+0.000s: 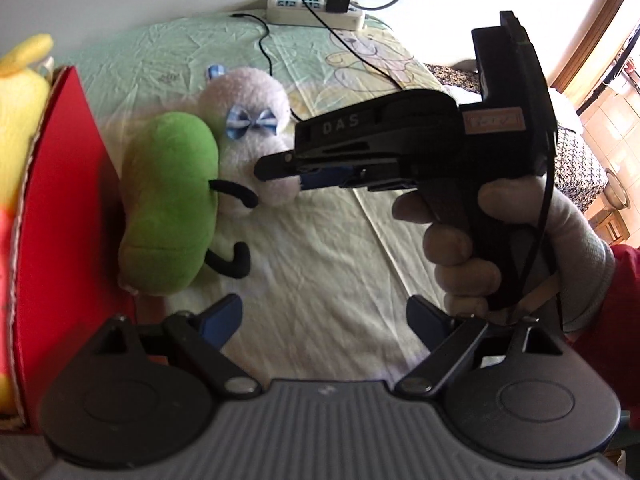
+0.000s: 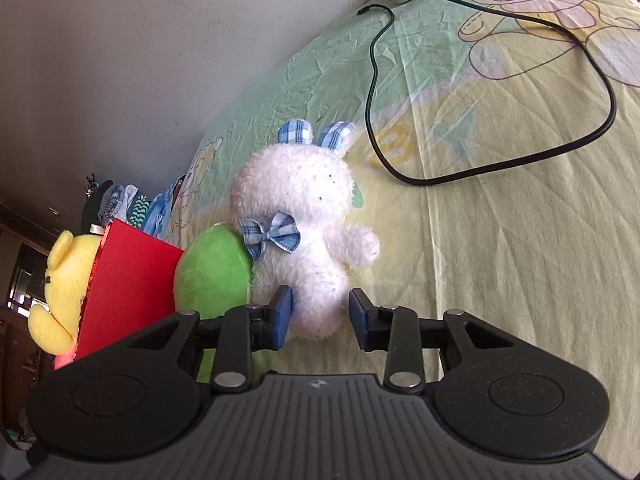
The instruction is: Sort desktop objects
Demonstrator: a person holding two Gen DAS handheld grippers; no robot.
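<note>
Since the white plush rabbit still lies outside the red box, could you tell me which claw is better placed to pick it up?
The right claw. Its open jaws already straddle the white plush rabbit at its lower body. The left claw hangs open over bare sheet, with the green plush nearer to it.

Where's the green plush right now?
The green plush lies on the sheet, left in both views, between the red box and the white bunny, touching both.
</note>
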